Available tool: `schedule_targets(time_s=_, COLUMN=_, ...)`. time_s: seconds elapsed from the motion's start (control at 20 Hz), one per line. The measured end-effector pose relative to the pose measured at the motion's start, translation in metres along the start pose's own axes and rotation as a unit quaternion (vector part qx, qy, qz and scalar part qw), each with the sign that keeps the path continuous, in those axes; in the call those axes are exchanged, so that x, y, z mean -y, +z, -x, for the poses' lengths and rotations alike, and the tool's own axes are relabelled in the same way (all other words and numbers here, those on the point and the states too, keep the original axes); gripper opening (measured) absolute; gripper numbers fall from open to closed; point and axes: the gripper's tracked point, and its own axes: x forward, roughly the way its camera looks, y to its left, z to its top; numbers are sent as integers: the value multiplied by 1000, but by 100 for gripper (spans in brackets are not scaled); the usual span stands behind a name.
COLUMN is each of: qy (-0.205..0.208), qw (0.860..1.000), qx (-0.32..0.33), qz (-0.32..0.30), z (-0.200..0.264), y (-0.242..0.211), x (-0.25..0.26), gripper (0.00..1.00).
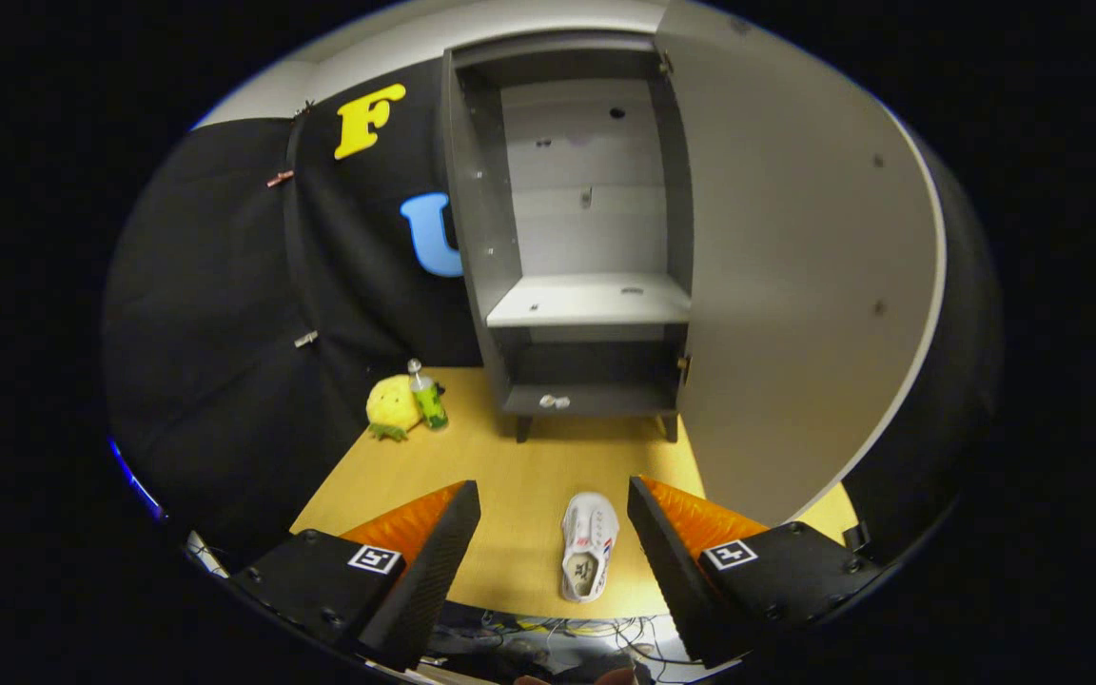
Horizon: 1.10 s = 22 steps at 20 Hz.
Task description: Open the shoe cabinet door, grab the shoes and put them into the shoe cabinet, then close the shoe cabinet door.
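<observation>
The grey shoe cabinet [586, 238] stands at the far end of the wooden table, its door [795, 285] swung wide open to the right. Inside, a pale shelf [591, 300] is bare, and a small drawer with a knob [555, 401] sits below it. A white shoe [588, 545] lies on the table with its toe toward the cabinet, between my two fingers and nearer the right one. My gripper [555, 495] is open and hovers above the shoe, touching nothing.
A yellow plush toy [393, 406] and a green bottle [428, 397] stand left of the cabinet's foot. The open door reaches forward along the table's right side, close to my right finger. Cables [596, 633] lie below the table's near edge [510, 604].
</observation>
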Motion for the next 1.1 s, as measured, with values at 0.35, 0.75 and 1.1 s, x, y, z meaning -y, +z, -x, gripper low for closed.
schedule_targets(time_s=0.35, qy=-14, qw=994, qx=-104, qz=-13, z=-78, y=-124, x=9, gripper=98)
schedule_targets(time_s=0.75, qy=-26, qw=990, qx=-133, qz=-45, z=-148, y=-199, x=25, gripper=83)
schedule_targets(time_s=1.1, qy=-61, qw=993, qx=-94, qz=-38, z=-204, y=-211, x=40, gripper=52)
